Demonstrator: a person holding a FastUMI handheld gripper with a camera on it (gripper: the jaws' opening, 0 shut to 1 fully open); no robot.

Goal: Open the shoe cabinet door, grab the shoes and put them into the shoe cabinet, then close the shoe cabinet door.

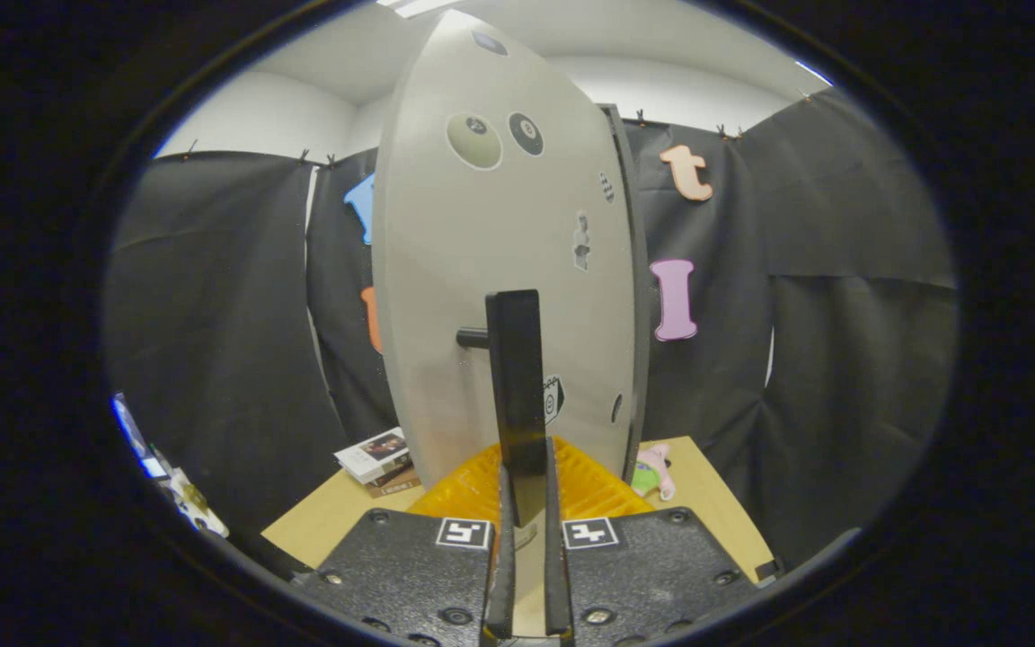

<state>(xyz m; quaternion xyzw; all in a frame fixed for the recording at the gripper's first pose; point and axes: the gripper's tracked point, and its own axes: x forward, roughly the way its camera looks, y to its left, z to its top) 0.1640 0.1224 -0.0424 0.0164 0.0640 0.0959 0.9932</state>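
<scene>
The gripper point(525, 503) has its two fingers drawn close together around the lower end of a dark, flat vertical handle point(515, 395), one finger on each side of it, so it appears clamped on the handle. The handle stands off the pale grey shoe cabinet door point(490, 270) on a short dark peg point(472, 338), which shows to the left of the handle's upper part.

The door rises directly ahead of the fingers, seen close and at an angle. Round stickers resembling billiard balls point(499, 137) sit near its top, and a few smaller stickers are scattered toward its right side and beside the handle; what they show is too small to tell. A dark strip point(636, 270), perhaps the cabinet's frame, runs along the door's right edge.

Below the door and just beyond the fingers lies a ribbed yellow-orange plastic piece point(468, 490) on the light wooden bench point(329, 521). To the left of the door, a small stack of books point(378, 460) rests on the bench. To the right, near the door's lower corner, lies a small pink and green plush toy point(654, 472).

No shoes are visible.
</scene>
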